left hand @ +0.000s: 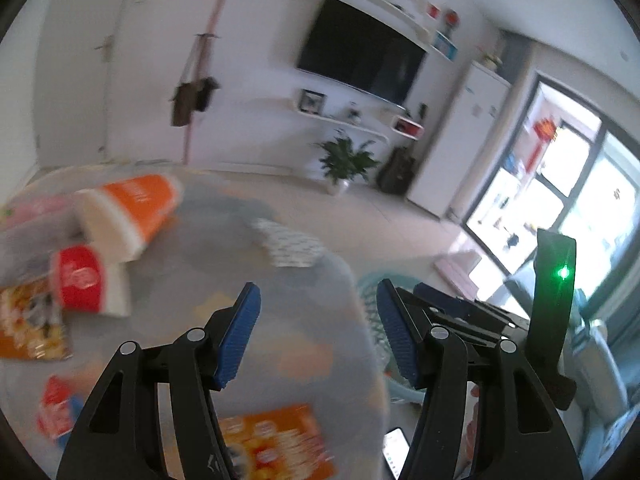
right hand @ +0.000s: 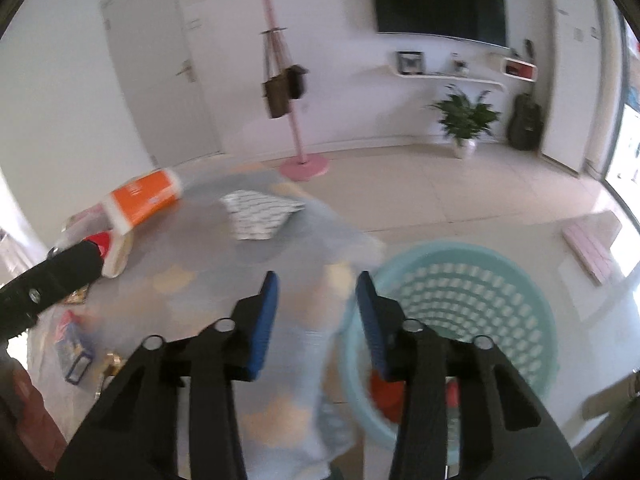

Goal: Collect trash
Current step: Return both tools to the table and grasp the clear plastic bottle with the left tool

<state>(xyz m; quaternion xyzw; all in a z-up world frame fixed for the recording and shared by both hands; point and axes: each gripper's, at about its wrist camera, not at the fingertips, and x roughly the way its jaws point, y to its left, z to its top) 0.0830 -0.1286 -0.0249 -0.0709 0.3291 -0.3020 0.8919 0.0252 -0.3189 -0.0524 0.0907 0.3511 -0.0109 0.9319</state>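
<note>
The left gripper (left hand: 318, 328) has its jaws spread wide with nothing between them, hanging over the near edge of the tabletop (left hand: 224, 280). Just below its left finger lies an orange snack packet (left hand: 276, 444), print too blurred to read. Farther left are a red-and-white paper cup (left hand: 86, 280) on its side, a second orange packet (left hand: 30, 324) touching it, and a small red packet (left hand: 58, 408). Beyond them an orange-and-white cup (left hand: 128, 212) lies tipped over; its white lettering is unreadable. A patterned white wrapper (left hand: 290, 244) sits near the far edge.

The right gripper (right hand: 316, 316) is likewise open and empty, its jaws straddling the tabletop's edge and the rim of a turquoise basket (right hand: 460, 280) on the floor just beside the table. Something red (right hand: 386, 396) lies in the basket's bottom.
</note>
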